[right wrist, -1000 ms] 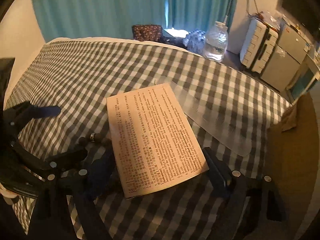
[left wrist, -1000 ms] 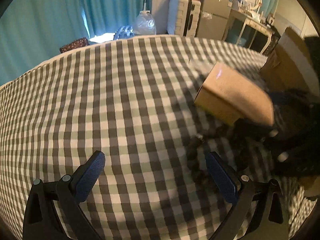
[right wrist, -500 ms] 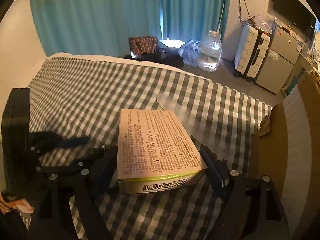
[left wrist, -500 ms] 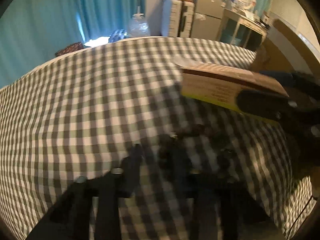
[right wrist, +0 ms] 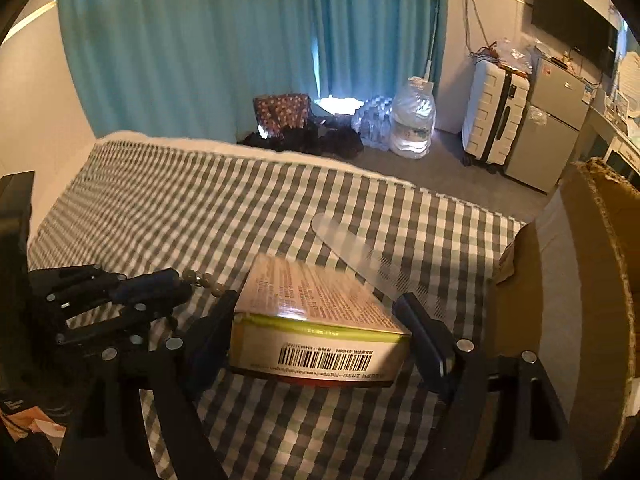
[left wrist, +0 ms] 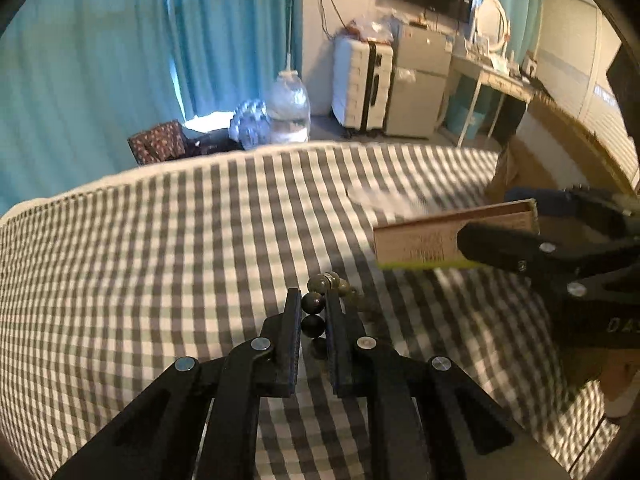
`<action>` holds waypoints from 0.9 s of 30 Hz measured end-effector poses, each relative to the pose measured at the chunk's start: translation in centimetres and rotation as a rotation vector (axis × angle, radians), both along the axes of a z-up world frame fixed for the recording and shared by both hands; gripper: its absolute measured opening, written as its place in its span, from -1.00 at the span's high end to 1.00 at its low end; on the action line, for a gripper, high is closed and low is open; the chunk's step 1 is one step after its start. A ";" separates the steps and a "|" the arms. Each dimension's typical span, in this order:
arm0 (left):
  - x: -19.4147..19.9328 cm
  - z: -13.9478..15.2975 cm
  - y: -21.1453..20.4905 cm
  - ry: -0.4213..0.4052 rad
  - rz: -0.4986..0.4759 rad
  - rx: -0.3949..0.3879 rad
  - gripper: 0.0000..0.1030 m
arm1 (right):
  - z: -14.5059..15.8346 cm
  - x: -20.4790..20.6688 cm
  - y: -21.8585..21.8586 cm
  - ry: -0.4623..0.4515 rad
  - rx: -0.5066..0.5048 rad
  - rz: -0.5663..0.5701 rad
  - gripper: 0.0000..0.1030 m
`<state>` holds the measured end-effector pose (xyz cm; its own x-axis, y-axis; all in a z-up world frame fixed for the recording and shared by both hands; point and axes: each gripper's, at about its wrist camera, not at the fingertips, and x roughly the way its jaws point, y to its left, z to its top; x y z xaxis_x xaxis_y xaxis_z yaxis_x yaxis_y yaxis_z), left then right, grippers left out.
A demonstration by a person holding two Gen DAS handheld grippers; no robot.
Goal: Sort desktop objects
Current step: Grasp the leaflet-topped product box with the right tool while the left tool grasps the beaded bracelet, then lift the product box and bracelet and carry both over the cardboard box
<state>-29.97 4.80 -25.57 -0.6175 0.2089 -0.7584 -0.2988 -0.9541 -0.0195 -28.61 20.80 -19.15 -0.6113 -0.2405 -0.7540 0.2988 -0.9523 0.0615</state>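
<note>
Beads (left wrist: 313,314) on a string sit pinched between the two black fingers of the left gripper (left wrist: 313,312), which is clenched tight on them. Some of the dark round beads stick out past the fingertips, and a few more hang off to the side. They look lifted a little above the checked cloth (left wrist: 160,248), which has grey and white squares and covers the whole flat top. From the right wrist view, the same string of beads (right wrist: 204,280) pokes out of the left gripper (right wrist: 176,282) over on the left side. The right gripper (right wrist: 316,316) is grasping a flat box (right wrist: 316,304) by its two long sides, one finger on each side. The box has lots of tiny writing on top, a yellow-green stripe along its edge, and a barcode on the end facing the camera. It is tilted and held up off the cloth. A long clear plastic strip (right wrist: 352,248) lies flat on the cloth just behind the box. A big brown cardboard box (right wrist: 580,280) stands at the right edge. Far back there are teal curtains (right wrist: 200,40), a large water jug (right wrist: 414,124) on the floor, and a white suitcase (right wrist: 494,112).
</note>
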 end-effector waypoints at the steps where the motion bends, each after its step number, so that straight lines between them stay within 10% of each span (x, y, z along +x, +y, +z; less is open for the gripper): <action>1: 0.1 0.5 -0.3 0.014 0.009 0.003 0.79 | 0.2 0.1 0.0 0.003 -0.002 -0.001 -0.53; 27: 5.6 11.6 -4.4 0.235 0.121 0.078 0.79 | 8.5 8.3 -2.0 0.200 0.047 -0.063 -0.52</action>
<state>-24.40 0.41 -13.96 -0.7985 0.1751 -0.5759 -0.1878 -0.9815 -0.0379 -20.34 18.83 -10.66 -0.7626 -0.1647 -0.6256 0.2407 -0.9699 -0.0380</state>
